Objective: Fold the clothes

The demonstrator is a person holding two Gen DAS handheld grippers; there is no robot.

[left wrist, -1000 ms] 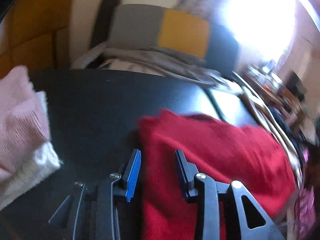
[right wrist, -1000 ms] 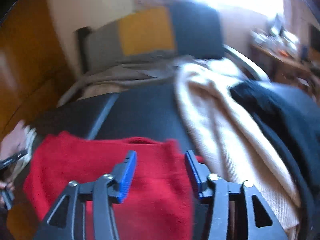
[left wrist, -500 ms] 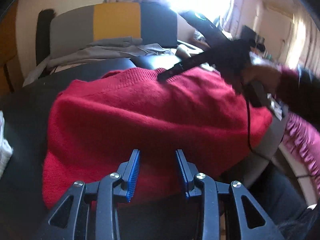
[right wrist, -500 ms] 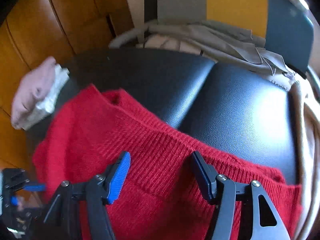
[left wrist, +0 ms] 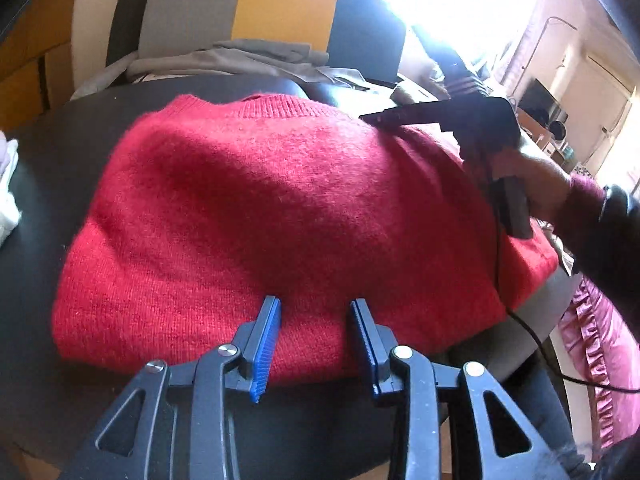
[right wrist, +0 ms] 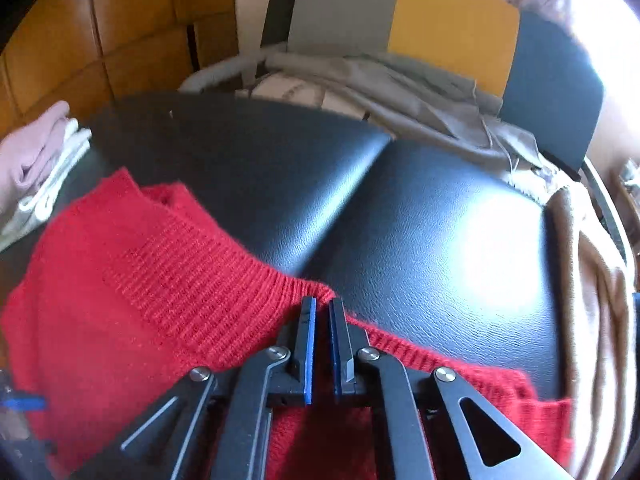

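Note:
A red knit sweater (left wrist: 280, 208) lies folded on the black padded surface (right wrist: 400, 220). My left gripper (left wrist: 316, 308) is open over the sweater's near edge, with the knit lying below the gap between its blue pads. My right gripper (right wrist: 322, 306) has its jaws drawn close together on the sweater's ribbed hem (right wrist: 224, 264), which puckers toward the tips. In the left wrist view the right gripper (left wrist: 400, 116) shows as a dark blade at the sweater's far right corner, held by a hand (left wrist: 532, 184).
Folded pink and white clothes (right wrist: 36, 152) sit at the surface's left edge. A chair with a grey, yellow and dark back (right wrist: 440, 20) stands behind, with a grey garment (right wrist: 400, 92) draped on it. A beige garment (right wrist: 580, 260) lies along the right side.
The right gripper's jaws have closed from wide open onto the ribbed hem. The left gripper stays open at the sweater's near edge, now slightly farther forward over it.

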